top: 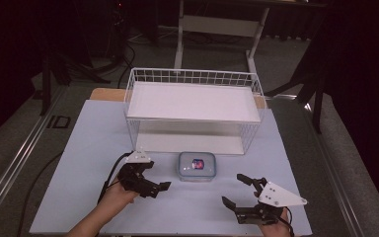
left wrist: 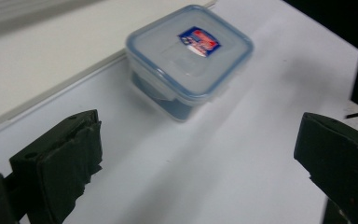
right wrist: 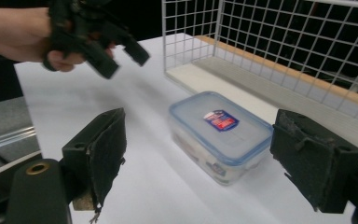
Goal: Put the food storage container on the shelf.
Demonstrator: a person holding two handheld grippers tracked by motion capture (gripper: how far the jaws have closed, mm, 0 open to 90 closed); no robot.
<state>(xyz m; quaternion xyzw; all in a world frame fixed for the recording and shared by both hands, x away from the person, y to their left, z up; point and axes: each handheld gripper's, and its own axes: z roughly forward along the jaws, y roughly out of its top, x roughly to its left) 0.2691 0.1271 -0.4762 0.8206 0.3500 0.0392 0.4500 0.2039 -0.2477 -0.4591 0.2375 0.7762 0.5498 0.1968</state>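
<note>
We hold both grippers over the near half of the bench, one on each side of a small clear food container. The container has a blue-rimmed lid with a red and blue label in its middle. It stands on the pale bench top a little in from the near edge and about midway between the side edges, just in front of the white wire basket that takes up the far half. It is upright, closed by its lid, and touched by neither gripper.

Our left gripper is to the container's left, nearer the left edge, with its jaws pointing toward the container. In the left gripper view the jaws stand wide apart with bare bench between them, and the container lies beyond them, clear of both pads. Our right gripper sits near the near right corner. Its jaws are also spread wide and hold nothing; in the right gripper view the container shows between and beyond them, out of contact.
</note>
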